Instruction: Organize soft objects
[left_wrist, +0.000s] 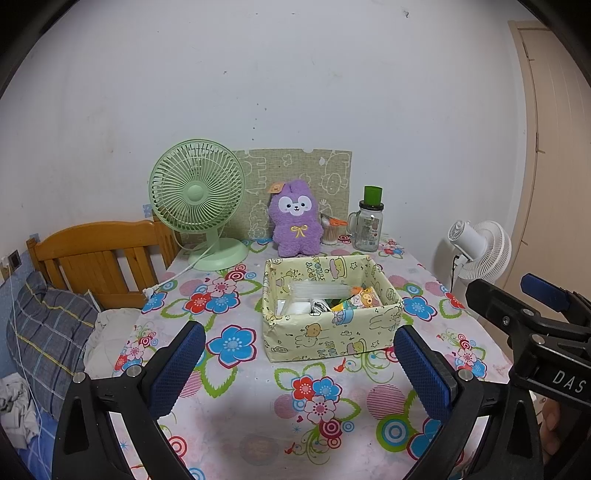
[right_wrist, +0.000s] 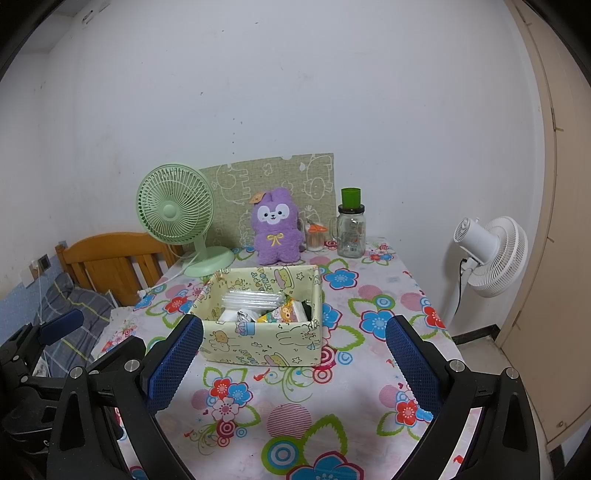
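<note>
Both tools spread, holding nothing: left tool and right tool hovered over the worktop's near edge. Purple plush stood upright at the far edge, behind the box, not in it. Scene fit plush already tidied or awaiting boxing.

Near table: the flowered cloth in the lower centre of both views lies bare up to the box.
Centre: the open paper-covered box blocks the middle; its inside is filled with packets.
Behind box: the purple plush stands just beyond the far wall.
Upper left: green desk fan, its cord across the cloth.
Upper right: glass jar.
Right of box: open cloth strip.
</note>
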